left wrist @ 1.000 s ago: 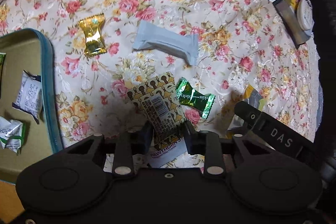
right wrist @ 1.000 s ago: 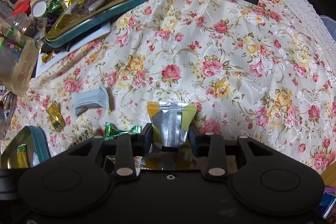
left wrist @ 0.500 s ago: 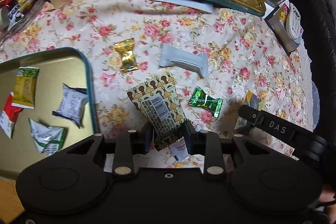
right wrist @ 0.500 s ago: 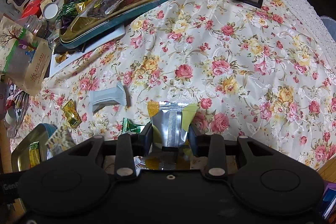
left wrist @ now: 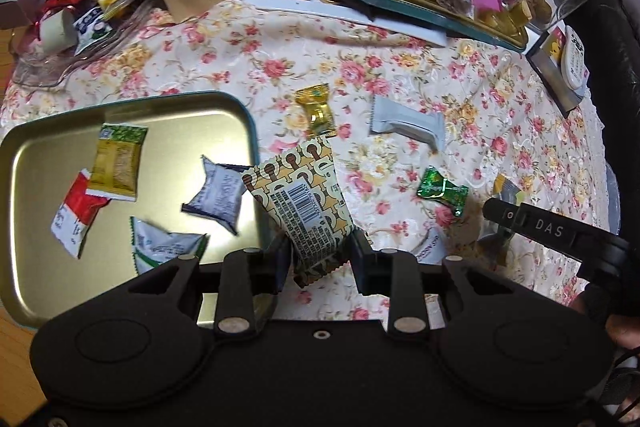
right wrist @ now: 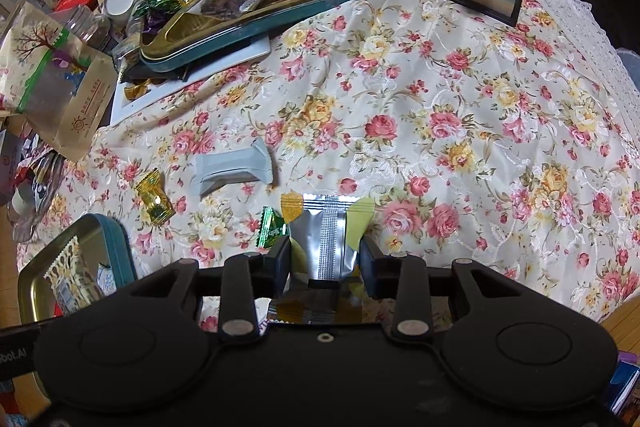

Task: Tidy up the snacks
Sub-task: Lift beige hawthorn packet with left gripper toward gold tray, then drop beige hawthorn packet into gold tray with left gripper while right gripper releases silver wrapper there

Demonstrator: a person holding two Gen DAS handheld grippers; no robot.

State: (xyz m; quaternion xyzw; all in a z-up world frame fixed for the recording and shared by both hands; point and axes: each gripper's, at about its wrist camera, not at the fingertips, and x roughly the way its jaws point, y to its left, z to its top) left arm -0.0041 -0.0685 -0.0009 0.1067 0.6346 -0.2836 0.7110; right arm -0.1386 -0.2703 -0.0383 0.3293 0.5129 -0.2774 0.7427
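Progress: I judge the sorting roughly half done. At far left, my gold tray [left wrist: 36, 155] with its teal rim already holds four packets: a red-and-white sachet [left wrist: 76, 215], a yellow-green packet [left wrist: 116, 163], a white-green pouch [left wrist: 164, 247] and a crinkled silver-grey one [left wrist: 218, 193]. The metal is smooth and mirror-bright; the wrappers are thin, creased foil or plastic.

My left gripper [left wrist: 320, 255] is clamped on the patterned cream-and-brown packet [left wrist: 304, 195], a flat pillow pack with a barcode and serrated ends, held above the tray's right rim. I take it as the next deposit.

Left on the floral tablecloth [left wrist: 500, 107], a glossy embossed fabric: a gold twist-wrapped candy [left wrist: 316, 109], a matte grey bar wrapper [left wrist: 408, 125] and a green foil candy [left wrist: 442, 191], each apart from the others.

At right, my right gripper [right wrist: 325, 255] is closed on a silver foil pouch [right wrist: 326, 231] with yellow corners and a ribbed centre seam, held over the cloth, well apart from the tray.
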